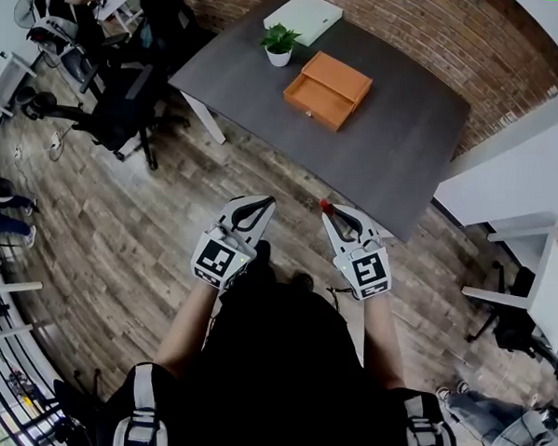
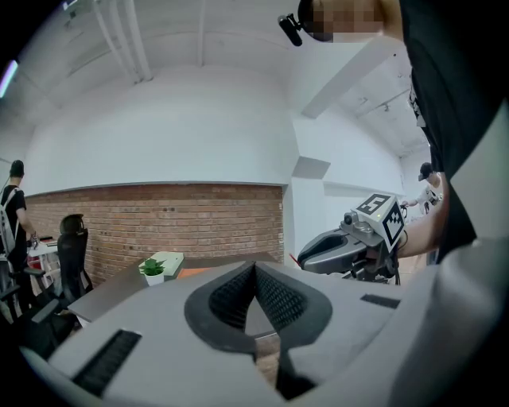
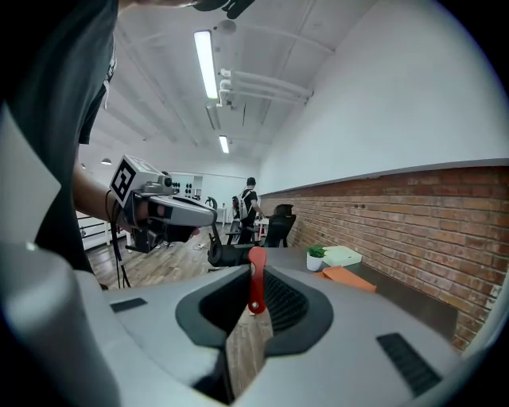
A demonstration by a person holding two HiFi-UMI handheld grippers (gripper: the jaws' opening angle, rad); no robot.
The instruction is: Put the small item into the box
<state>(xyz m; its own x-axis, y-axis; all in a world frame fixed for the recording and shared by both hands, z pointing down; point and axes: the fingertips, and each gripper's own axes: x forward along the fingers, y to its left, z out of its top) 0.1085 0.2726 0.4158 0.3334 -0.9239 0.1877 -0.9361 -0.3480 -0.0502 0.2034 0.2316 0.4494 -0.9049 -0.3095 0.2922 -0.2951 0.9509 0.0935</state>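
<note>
two grippers up: right gripper [image 1: 327, 211] pinches a small red item [image 3: 255, 280]; left gripper [image 1: 267, 202], jaws pressed together, bare; orange box [image 1: 328, 89] on the table [image 1: 395, 149].

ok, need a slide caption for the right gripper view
Right tongs shut on a small red item, facing the orange box on the grey table.

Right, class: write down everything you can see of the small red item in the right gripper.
The small red item is a slim, flat, plastic-looking strip with rounded ends and a small hole or rivet near its inner end. It is pinched lengthwise between the jaws of the right gripper, with its outer end poking past their tips. Nothing else touches it.
</note>
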